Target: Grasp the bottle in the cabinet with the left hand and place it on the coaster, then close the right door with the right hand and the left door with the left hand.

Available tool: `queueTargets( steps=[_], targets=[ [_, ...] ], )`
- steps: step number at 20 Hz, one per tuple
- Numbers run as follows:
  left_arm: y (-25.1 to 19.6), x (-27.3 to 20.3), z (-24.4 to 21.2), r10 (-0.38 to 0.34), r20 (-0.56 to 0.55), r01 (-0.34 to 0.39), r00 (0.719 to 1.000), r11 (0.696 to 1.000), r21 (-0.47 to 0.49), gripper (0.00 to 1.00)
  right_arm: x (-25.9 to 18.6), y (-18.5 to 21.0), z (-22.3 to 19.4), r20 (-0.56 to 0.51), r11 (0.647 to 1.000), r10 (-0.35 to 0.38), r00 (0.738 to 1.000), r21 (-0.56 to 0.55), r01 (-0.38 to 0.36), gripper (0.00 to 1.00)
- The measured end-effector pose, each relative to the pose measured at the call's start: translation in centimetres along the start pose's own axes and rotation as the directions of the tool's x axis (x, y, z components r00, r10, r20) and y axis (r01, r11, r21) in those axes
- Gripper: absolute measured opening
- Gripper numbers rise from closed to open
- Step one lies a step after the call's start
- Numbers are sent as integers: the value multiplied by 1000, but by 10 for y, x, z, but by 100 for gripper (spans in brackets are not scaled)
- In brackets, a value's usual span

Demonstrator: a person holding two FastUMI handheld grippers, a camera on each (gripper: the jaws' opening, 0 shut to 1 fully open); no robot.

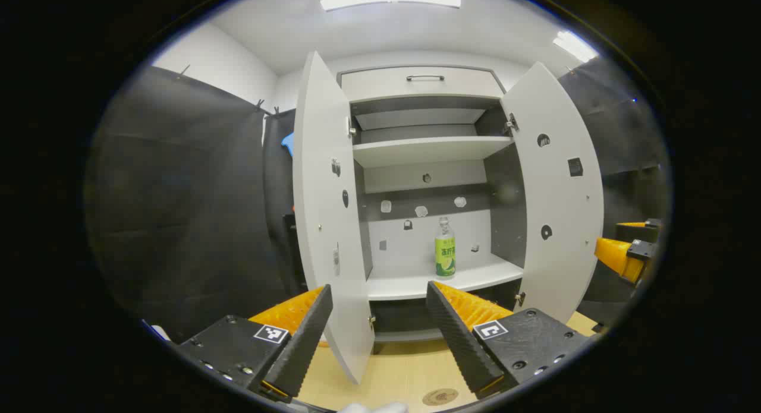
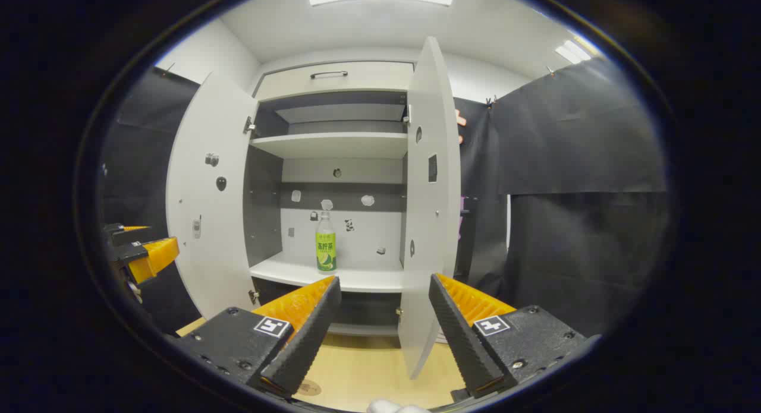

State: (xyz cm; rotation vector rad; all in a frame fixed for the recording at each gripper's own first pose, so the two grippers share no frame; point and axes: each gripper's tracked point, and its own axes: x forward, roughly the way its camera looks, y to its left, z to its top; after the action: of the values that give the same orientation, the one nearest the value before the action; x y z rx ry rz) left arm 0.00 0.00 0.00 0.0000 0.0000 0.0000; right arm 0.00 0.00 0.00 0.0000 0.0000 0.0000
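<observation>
The big white cabinet [image 1: 428,181] stands at the back of the desk [image 1: 392,377] with both doors swung wide open. The left door [image 1: 324,223] sticks out toward the left hand-held gripper [image 1: 377,333], and the right door [image 1: 556,199] stands open on the other side. In the right gripper view, the right door's edge sits just ahead of the right hand-held gripper [image 2: 383,327].

Both hand-held grippers have their fingers spread apart, and they hold nothing.

The bottle [image 1: 445,249] stands upright on the lower shelf [image 1: 440,279], well apart from both hand-held grippers. It stands by itself there, out from the back wall. It is a small clear plastic bottle with a green label around its middle and a pale cap on top.

The bottle looks light and easy to lift. Plastic like this is smooth and a bit slippery, and it may bend in if it is squeezed hard. It is tall and thin, so a bump near the top could tip it over. The best place to hold it seems to be the middle, on the label, with one finger on each side.

The small round coaster [image 1: 440,396] lies flat on the desk, low and close to the left hand-held gripper. Nothing is on it yet.
</observation>
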Motion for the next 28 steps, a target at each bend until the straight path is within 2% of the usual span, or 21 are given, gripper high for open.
queueTargets(
  steps=[19,28],
  targets=[
    [-5,29,-4,-12,-1,12,1000,1000,18,97,13,3,4,-12,1000,-7,1000,-5,7,98],
    [-50,112,10,-76,54,76,996,997,-2,97,22,-2,15,-8,1000,-19,1000,-3,19,97]
  ],
)
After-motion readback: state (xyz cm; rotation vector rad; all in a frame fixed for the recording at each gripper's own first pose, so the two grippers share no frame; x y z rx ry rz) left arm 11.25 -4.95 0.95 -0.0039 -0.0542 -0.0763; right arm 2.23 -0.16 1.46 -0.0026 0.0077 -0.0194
